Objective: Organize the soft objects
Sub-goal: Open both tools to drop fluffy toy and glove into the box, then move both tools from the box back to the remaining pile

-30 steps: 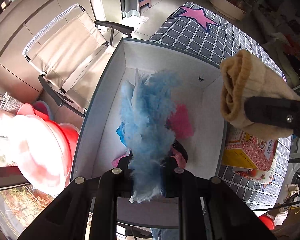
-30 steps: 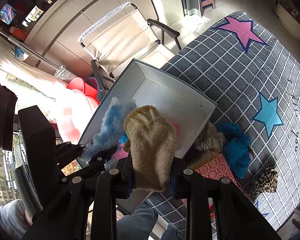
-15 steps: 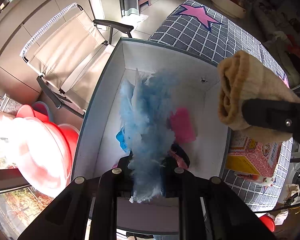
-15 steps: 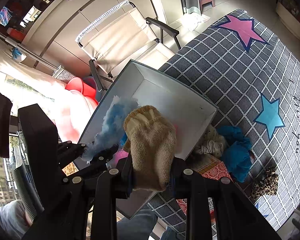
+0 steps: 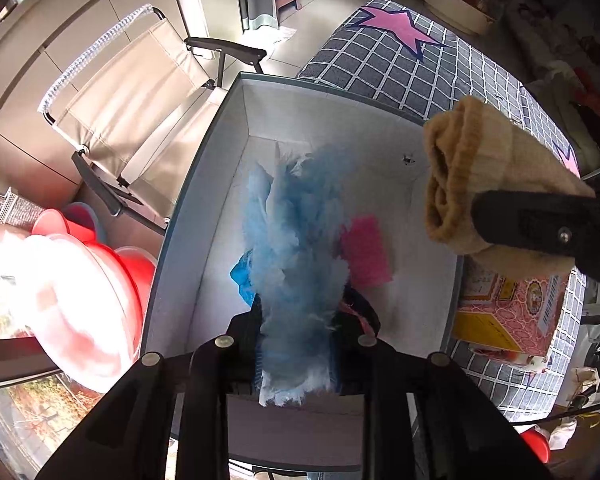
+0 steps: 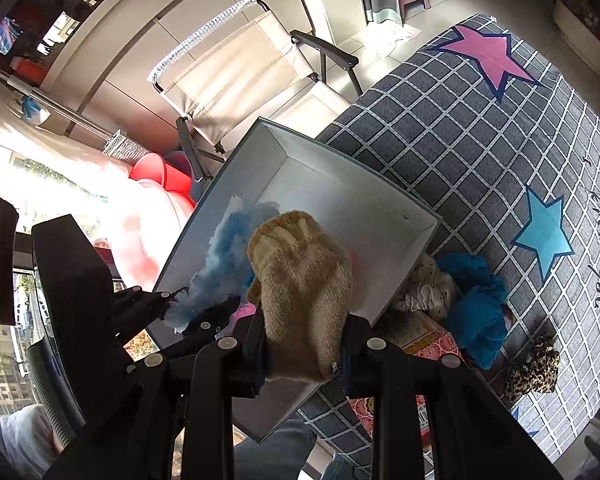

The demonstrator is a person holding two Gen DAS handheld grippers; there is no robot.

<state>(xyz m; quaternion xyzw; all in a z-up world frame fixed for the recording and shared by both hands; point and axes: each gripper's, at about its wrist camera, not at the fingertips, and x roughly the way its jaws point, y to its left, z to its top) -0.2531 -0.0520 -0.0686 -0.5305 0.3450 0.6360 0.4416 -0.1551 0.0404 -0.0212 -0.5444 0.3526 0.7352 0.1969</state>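
**Q:** Since a second ago, what has shifted?

**A:** Barely anything. Both grippers have stayed over the box with the same loads; the beige sock has edged slightly up and left in the left wrist view.

**Q:** Start with the big things.

**A:** A grey checked mat (image 6: 480, 152) with pink and blue stars covers the surface. On it sits a white open box (image 5: 236, 152), near a beige folding chair (image 5: 140, 96) and red basins (image 5: 112, 264).

**Q:** What does the left gripper have?

**A:** The left gripper (image 5: 296, 336) is clamped on a fluffy light-blue item (image 5: 296, 240), which stands up above the box interior. Below it in the box lie a pink cloth (image 5: 366, 248) and a bright blue piece (image 5: 242, 276).

**Q:** And the right?

**A:** The right gripper (image 6: 302, 344) is closed on a beige knitted sock (image 6: 304, 280), held over the box's right side.

**Q:** Anything outside the box?

**A:** Just beside its right wall: a pink patterned carton (image 5: 508, 312), a blue fuzzy item (image 6: 476, 312), a cream dotted scrunchie (image 6: 424, 292), and further right a leopard-print scrunchie (image 6: 534, 372).
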